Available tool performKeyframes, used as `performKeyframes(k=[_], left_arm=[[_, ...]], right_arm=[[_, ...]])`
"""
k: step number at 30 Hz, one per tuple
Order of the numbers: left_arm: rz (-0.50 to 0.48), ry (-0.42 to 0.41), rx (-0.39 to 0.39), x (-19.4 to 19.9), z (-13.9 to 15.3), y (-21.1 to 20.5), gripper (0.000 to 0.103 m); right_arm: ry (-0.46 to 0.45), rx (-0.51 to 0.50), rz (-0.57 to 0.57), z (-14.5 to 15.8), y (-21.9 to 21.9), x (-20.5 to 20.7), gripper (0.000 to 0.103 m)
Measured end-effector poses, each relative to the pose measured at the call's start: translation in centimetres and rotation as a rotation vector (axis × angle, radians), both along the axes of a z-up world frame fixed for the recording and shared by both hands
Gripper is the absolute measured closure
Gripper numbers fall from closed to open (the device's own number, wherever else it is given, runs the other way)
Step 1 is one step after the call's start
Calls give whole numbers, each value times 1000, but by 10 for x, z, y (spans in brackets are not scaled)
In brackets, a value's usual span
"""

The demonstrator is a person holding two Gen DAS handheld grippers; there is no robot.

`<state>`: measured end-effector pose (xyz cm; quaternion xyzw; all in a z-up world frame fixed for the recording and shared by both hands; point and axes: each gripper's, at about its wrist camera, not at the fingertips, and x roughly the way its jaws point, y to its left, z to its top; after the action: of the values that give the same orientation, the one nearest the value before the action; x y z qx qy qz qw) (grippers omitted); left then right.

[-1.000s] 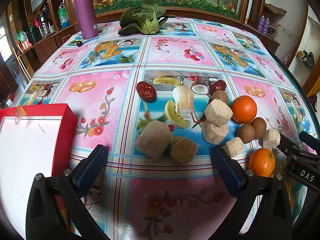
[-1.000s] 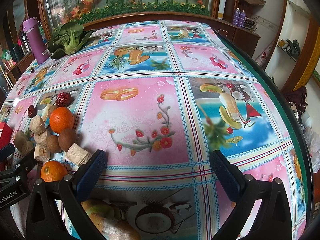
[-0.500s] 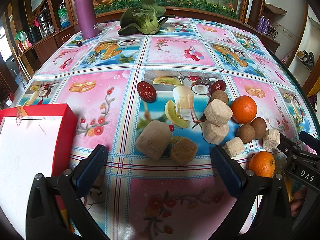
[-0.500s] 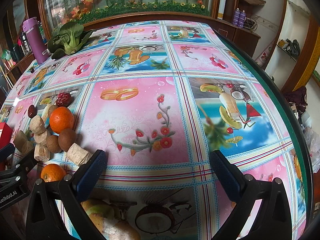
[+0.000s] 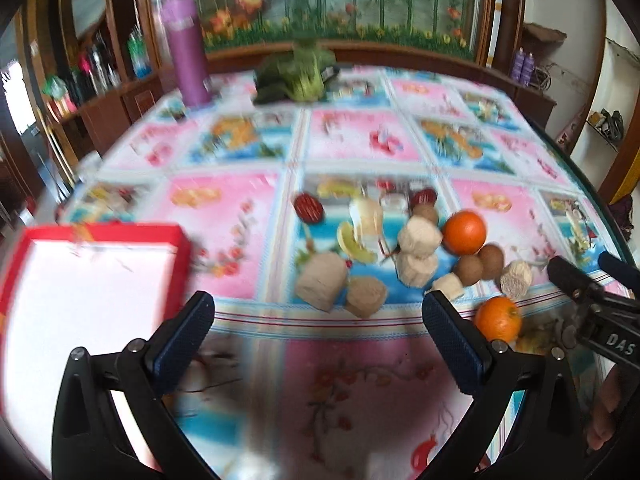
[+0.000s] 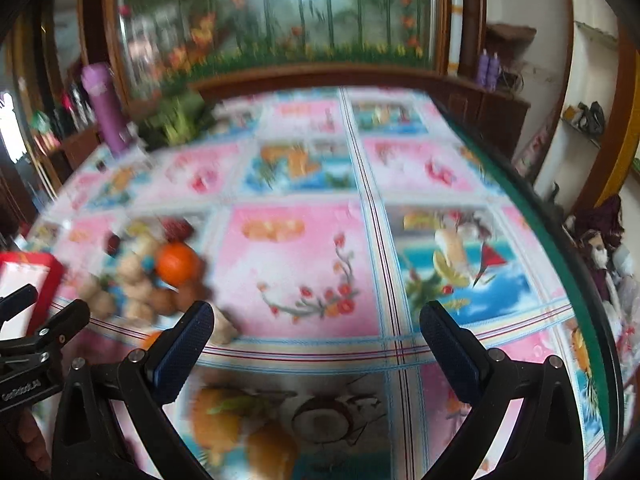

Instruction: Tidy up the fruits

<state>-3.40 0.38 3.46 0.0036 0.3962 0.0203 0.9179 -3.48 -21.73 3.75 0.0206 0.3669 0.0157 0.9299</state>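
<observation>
Left tool (image 5: pixel 316 312) wide, empty | right tool (image 6: pixel 314 318) wide, empty | red box (image 5: pixel 100 236) at worktop (image 5: pixel 248 220) left, unfilled | oranges (image 5: pixel 464 232), brown fruits (image 5: pixel 468 270), pale chunks (image 5: pixel 418 234) loose mid-worktop | progress: none sorted, all left.

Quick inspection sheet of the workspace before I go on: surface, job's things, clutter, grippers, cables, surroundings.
Surface: table under a printed pink and blue cloth; both views motion-blurred.
Job's things: two oranges, far orange and near orange; brown round fruits, dark red fruits and pale chunks clustered together; red box with white inside at the left.
Clutter: purple bottle and leafy greens at the far edge.
Grippers: left gripper open, holding nothing; right gripper open, holding nothing.
Cables: nothing seen.
Surroundings: wooden cabinets, glass panel with painted plants, shelves.
</observation>
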Motion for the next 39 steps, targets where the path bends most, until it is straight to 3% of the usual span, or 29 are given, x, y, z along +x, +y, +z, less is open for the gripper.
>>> performKeyframes(k=[6, 21, 24, 29, 32, 39], left_arm=[[33, -120, 39, -26, 38, 7, 0], [56, -100, 37, -33, 43, 21, 0], [52, -84, 54, -29, 43, 24, 0], [15, -61, 108, -10, 48, 32, 0], [-57, -52, 91, 4, 52, 31, 0], [-258, -4, 68, 37, 49, 7, 0]], right_arm=[[-78, 72, 53, 27, 7, -22, 1], [-53, 65, 135, 26, 27, -28, 4], [6, 71, 183, 15, 35, -25, 17], [113, 96, 249, -7, 49, -14, 47], [148, 135, 270, -13, 53, -8, 55], [197, 168, 282, -26, 59, 2, 61]])
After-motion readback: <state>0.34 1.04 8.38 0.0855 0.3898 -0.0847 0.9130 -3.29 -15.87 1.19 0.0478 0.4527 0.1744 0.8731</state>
